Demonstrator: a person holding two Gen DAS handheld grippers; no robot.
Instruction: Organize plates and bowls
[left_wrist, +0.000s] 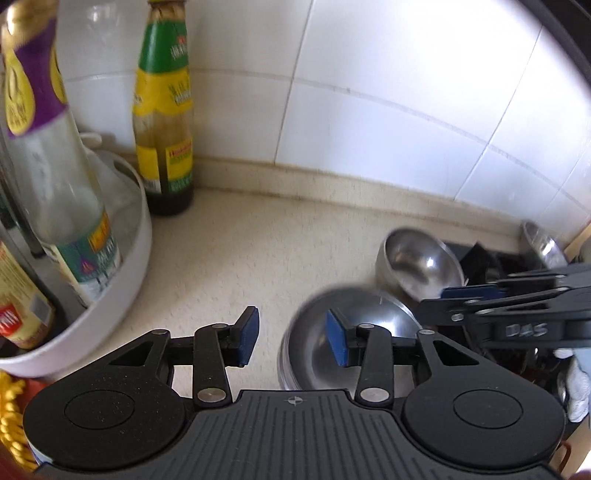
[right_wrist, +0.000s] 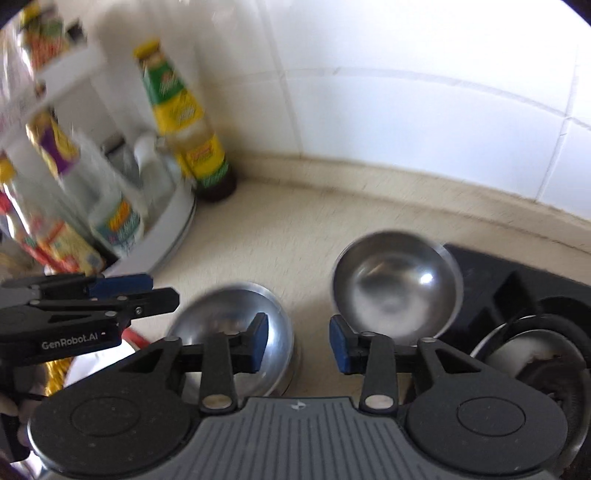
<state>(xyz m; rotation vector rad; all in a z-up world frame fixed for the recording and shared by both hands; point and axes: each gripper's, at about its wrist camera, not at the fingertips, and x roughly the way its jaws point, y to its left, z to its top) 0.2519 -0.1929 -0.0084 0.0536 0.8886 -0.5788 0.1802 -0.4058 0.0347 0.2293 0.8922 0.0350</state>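
The beige bench (right_wrist: 280, 221) lies bare toward 12 o'clock up to the tiled wall (right_wrist: 406, 92). A sauce bottle (right_wrist: 192, 125) and white rack (left_wrist: 122, 266) crowd 10 o'clock. The near steel bowl (right_wrist: 236, 314) sits beside the far steel bowl (right_wrist: 395, 284), which touches the black tray (right_wrist: 517, 284). The left tool (left_wrist: 291, 339) and right tool (right_wrist: 299, 343) hover with jaws apart, empty.

My right gripper (right_wrist: 298, 341) hangs open over the counter (right_wrist: 288, 229), between two steel bowls: near bowl (right_wrist: 232, 314) lower centre, far bowl (right_wrist: 395, 284) right. My left gripper (right_wrist: 122, 291) shows mid-left.
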